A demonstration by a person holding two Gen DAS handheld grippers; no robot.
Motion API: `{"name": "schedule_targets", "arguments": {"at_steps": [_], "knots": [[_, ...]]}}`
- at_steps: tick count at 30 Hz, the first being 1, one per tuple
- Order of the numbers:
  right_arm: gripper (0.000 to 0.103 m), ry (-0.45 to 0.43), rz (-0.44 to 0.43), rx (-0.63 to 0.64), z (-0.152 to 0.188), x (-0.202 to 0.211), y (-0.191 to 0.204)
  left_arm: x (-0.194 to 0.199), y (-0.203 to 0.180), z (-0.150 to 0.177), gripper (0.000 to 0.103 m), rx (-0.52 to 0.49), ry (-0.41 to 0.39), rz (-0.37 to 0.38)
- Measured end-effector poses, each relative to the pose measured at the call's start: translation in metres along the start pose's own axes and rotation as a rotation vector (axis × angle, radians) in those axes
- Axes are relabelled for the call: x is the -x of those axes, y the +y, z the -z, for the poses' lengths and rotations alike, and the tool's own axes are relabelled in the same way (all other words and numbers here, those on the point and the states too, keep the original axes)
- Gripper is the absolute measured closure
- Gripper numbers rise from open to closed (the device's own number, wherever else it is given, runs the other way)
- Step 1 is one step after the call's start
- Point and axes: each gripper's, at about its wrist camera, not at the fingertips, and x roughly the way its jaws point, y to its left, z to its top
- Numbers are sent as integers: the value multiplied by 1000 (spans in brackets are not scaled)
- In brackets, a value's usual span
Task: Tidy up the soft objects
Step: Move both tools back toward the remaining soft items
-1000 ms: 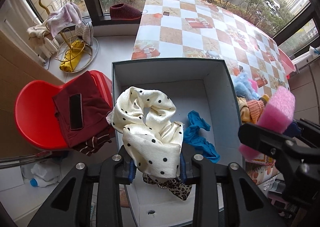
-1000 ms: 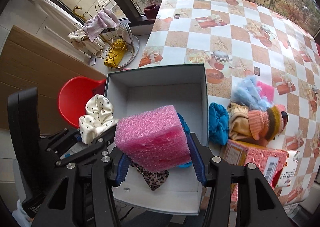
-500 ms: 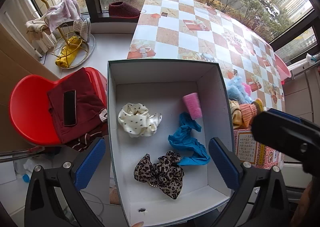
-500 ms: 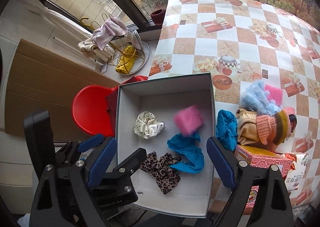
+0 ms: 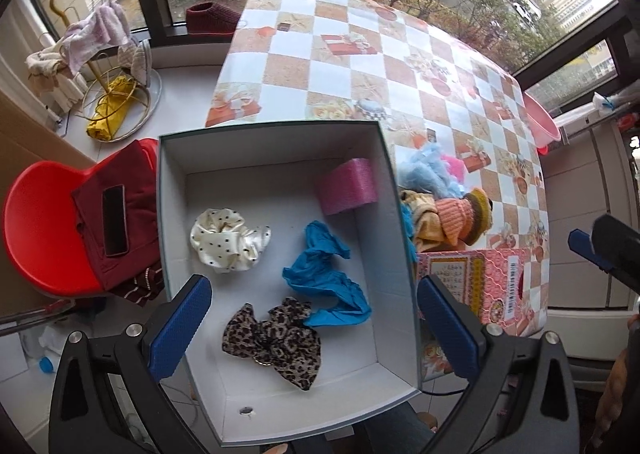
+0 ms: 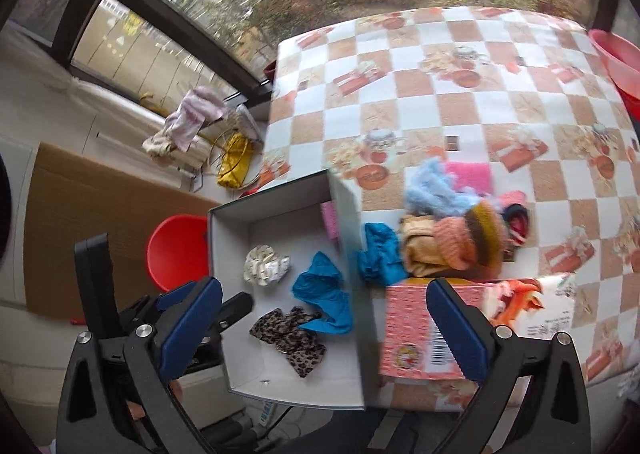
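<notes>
Box [image 5: 276, 142] holds three scrunchies, one pink sponge [image 5: 347, 187]; both tools spread apart, empty.

Each gripper is built from matte black plastic arms with triangular cut-outs. On the left gripper [image 5: 314, 326], two long fingers are faced with blue, finely textured pads [image 5: 180, 328], and round silver screws [image 5: 133, 330] are set at the joints behind them. The right gripper [image 6: 324, 328] is made the same way: black arms, blue ribbed pads [image 6: 456, 328] and silver screws [image 6: 502, 332] on the knuckles. At the right edge of the left wrist view, a strip of bare skin [image 5: 612, 394] is seen behind the black frame.
</notes>
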Motion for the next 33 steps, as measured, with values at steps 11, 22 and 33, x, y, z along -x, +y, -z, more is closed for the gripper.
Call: {"name": "schedule_targets", "arguments": {"at_steps": [11, 22, 33], "knots": [[0, 57, 160, -307, 2, -8, -146, -15, -42, -8, 0, -52, 62, -26], [0, 278, 119, -168, -39, -115, -175, -28, -83, -26, 0, -42, 109, -79], [0, 374, 262, 73, -50, -169, -187, -56, -137, -46, 0, -47, 152, -95]]}}
